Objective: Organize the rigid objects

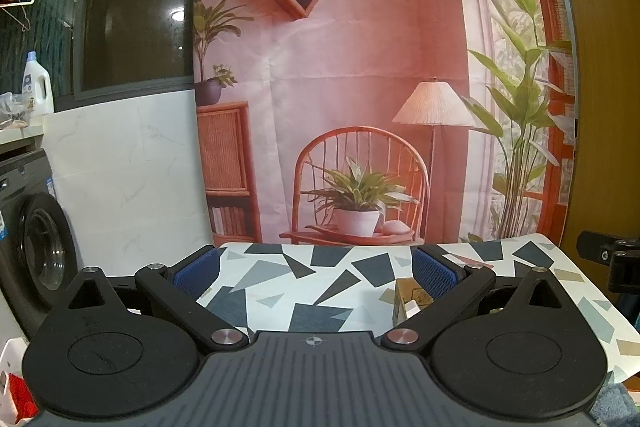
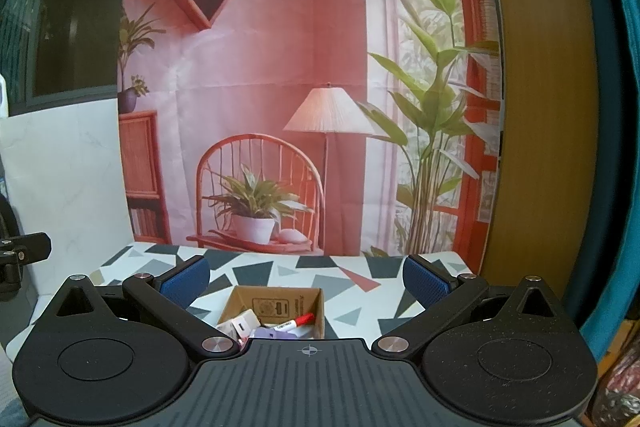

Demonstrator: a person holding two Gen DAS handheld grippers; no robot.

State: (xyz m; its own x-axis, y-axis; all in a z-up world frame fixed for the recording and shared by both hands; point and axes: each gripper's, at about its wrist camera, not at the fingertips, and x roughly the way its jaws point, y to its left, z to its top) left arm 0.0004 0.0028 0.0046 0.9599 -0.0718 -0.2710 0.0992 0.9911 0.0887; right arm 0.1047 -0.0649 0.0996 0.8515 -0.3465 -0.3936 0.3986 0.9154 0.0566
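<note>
Left gripper: I have it spread wide and empty, blue pads well apart, hovering over the tabletop's near edge.
Right gripper: also wide and empty, held level above the near edge with the box straight ahead between its fingers.
Box: open cardboard, standing upright on the tabletop near the near edge, roughly mid-width. In my left view only its corner shows, just behind the right pad.
Contents: a red-capped marker leans toward the box's right wall; a small white carton lies at the left; something purple sits low between them, partly hidden by my gripper body, so I cannot name it.
Why so: my guess is the box is the collecting bin and both grippers are parked open, ready to pick or done dropping.
Loose items: I see none on the patterned cloth outside the box; what lies under the gripper bodies is hidden.
Open room: the far half of the tabletop up to the printed backdrop is free, and so is the right side.
Edges: the left edge drops off toward a washer; a wooden panel stands close past the far right corner.
Caution: a black mount sits just off the right edge, near my left gripper's sweep.
</note>
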